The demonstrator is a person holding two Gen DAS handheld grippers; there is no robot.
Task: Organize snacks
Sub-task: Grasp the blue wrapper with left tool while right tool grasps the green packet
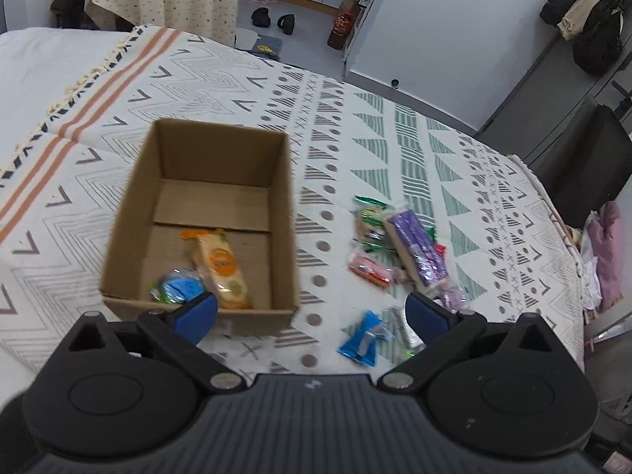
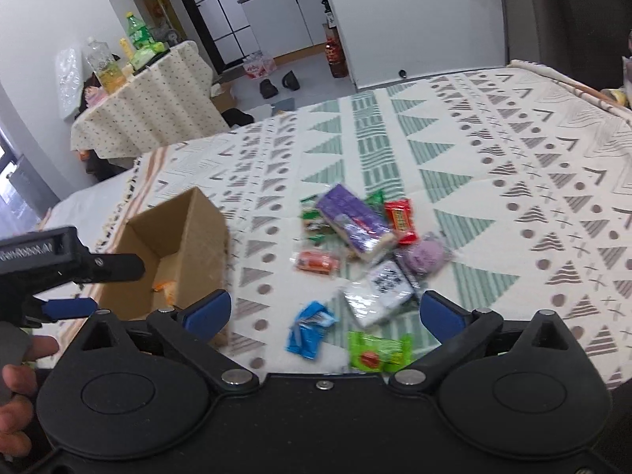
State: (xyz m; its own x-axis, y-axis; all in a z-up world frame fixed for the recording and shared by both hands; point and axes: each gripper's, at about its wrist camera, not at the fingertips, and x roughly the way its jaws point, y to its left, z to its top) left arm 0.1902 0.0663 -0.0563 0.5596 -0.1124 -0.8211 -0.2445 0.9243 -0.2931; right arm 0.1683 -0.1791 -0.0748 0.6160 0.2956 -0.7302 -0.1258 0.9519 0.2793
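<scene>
An open cardboard box (image 1: 130, 237) stands on the patterned cloth, holding an orange packet (image 1: 223, 268) and a small blue-green packet (image 1: 179, 290). To its right lies a pile of snacks: a long purple pack (image 1: 414, 247), a red packet (image 1: 369, 268), a blue packet (image 1: 363, 337). My left gripper (image 1: 312, 312) is open above the box's near right corner, nothing between its fingers. In the right wrist view the box (image 2: 185, 233) is at left; the purple pack (image 2: 355, 221), blue packet (image 2: 310, 328), green packet (image 2: 379, 351) and white pack (image 2: 375, 290) lie ahead. My right gripper (image 2: 326, 310) hovers open over them.
The cloth (image 2: 513, 158) covers a bed; its far edge drops to a grey floor with shoes (image 2: 276, 83). A draped side table (image 2: 150, 102) with bottles stands at the back left. A hand (image 2: 19, 375) holding the left gripper (image 2: 67, 260) shows at the left edge.
</scene>
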